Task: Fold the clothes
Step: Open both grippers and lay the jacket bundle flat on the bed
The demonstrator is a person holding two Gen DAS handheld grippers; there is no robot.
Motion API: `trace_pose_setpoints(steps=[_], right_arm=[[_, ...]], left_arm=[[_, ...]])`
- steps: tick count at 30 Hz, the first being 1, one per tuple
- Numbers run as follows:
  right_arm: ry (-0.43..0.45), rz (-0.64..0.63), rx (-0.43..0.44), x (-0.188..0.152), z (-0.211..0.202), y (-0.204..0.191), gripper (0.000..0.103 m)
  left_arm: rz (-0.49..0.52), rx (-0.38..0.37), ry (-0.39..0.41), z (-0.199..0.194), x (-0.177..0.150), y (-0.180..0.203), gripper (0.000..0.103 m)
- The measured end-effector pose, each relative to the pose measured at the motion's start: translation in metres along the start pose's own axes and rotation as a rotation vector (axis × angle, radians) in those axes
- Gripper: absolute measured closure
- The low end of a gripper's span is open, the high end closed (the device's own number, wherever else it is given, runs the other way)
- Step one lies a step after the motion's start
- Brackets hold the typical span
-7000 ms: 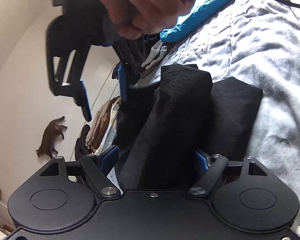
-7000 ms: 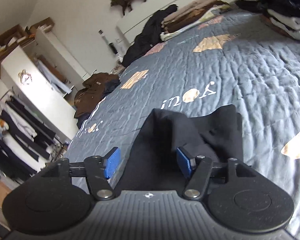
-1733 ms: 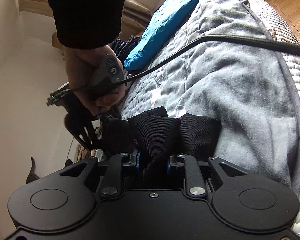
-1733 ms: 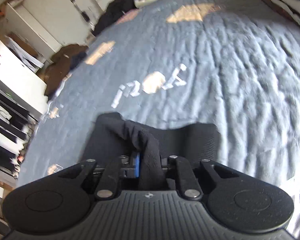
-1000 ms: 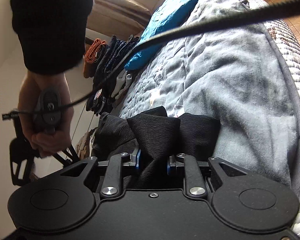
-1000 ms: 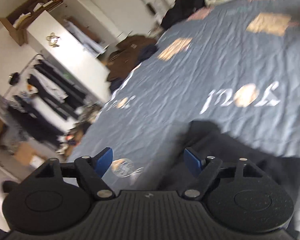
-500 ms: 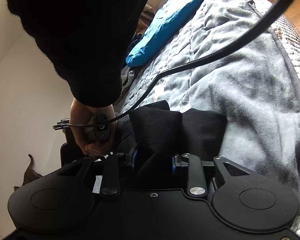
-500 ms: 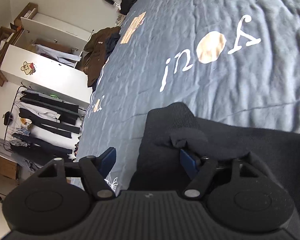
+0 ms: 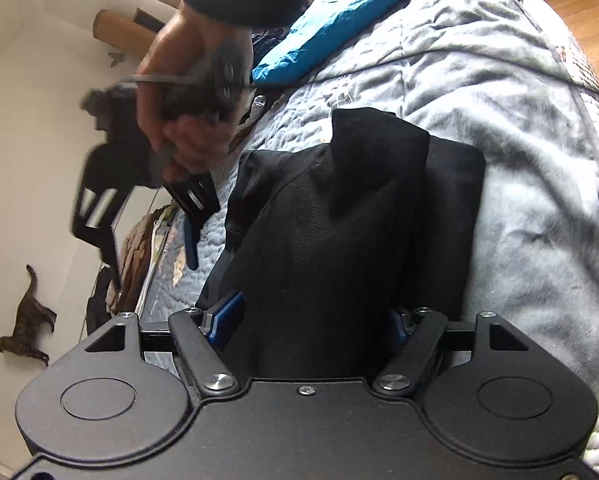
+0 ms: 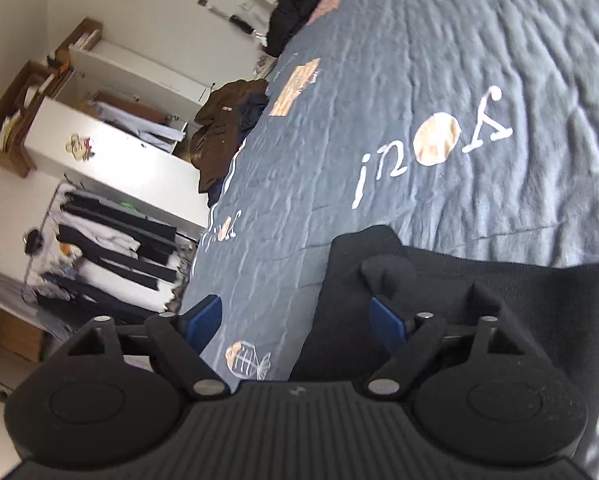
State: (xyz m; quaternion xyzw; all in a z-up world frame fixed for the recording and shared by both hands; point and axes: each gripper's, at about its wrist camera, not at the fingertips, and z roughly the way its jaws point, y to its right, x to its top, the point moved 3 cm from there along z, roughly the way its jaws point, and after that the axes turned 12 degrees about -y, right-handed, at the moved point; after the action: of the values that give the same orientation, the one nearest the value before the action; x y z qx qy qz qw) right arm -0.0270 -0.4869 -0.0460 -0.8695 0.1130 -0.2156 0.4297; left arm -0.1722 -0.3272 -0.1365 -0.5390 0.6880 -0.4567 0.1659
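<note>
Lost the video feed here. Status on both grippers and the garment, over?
Left gripper open, jaws just widened, black garment loose between them. Right gripper open, at the garment's edge. Garment folded on the bedspread. Nothing in the way.

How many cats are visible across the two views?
1: a striped cat at the lower left of the left wrist view, on the pale floor beside the bed. Others may be hidden.

My left claw [image 9: 313, 316] is hovering over the bed [image 9: 519, 128], the folded garment [image 9: 351, 216] lying on the quilt between its spread fingers. Beyond the garment, a pillow [image 9: 339, 16] is lying. My right claw [image 10: 295, 316] is hanging at the garment's corner [image 10: 479, 316], a wardrobe [image 10: 111, 148] standing off the bed's left.
</note>
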Motion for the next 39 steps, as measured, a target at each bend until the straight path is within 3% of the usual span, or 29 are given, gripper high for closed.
trace_pose_setpoints(steps=[5,10,13,16,19,22,26,29,32,35,39], right_arm=[[-0.005,-0.071,0.004,-0.042,-0.019,-0.022,0.019],[0.041,0.117,-0.100,-0.056,-0.028,0.053,0.021],[0.125,0.229,-0.022,-0.063,-0.036,0.095,0.025],[0.186,0.251,0.014,-0.066,-0.046,0.104,0.025],[0.217,0.237,0.000,-0.068,-0.059,0.089,0.021],[0.199,0.121,0.005,-0.080,-0.065,0.044,0.020],[0.192,0.009,0.088,-0.113,-0.066,-0.010,0.018],[0.152,-0.005,0.082,-0.145,-0.054,-0.027,0.017],[0.126,0.031,0.088,-0.169,-0.041,-0.023,0.017],[0.125,0.063,-0.009,-0.183,-0.030,-0.003,0.018],[0.199,0.089,0.032,-0.202,-0.042,0.015,0.018]], left_arm=[[0.008,0.010,-0.001,0.000,0.001,0.003,0.034],[0.016,0.021,-0.002,-0.005,-0.002,0.003,0.034],[0.020,0.020,-0.005,-0.005,-0.002,0.003,0.034],[0.029,0.017,-0.008,-0.005,-0.001,0.003,0.034],[0.039,-0.008,0.001,-0.013,0.001,0.001,0.034],[0.024,-0.033,0.025,-0.023,0.000,-0.007,0.033],[0.041,-0.013,0.004,-0.019,-0.001,-0.002,0.031],[0.084,0.043,-0.038,-0.011,-0.004,0.008,0.031],[0.092,0.099,-0.062,-0.007,-0.005,0.013,0.031],[0.112,0.154,-0.091,-0.005,-0.009,0.020,0.030],[0.124,0.216,-0.132,-0.003,-0.019,0.025,0.030]])
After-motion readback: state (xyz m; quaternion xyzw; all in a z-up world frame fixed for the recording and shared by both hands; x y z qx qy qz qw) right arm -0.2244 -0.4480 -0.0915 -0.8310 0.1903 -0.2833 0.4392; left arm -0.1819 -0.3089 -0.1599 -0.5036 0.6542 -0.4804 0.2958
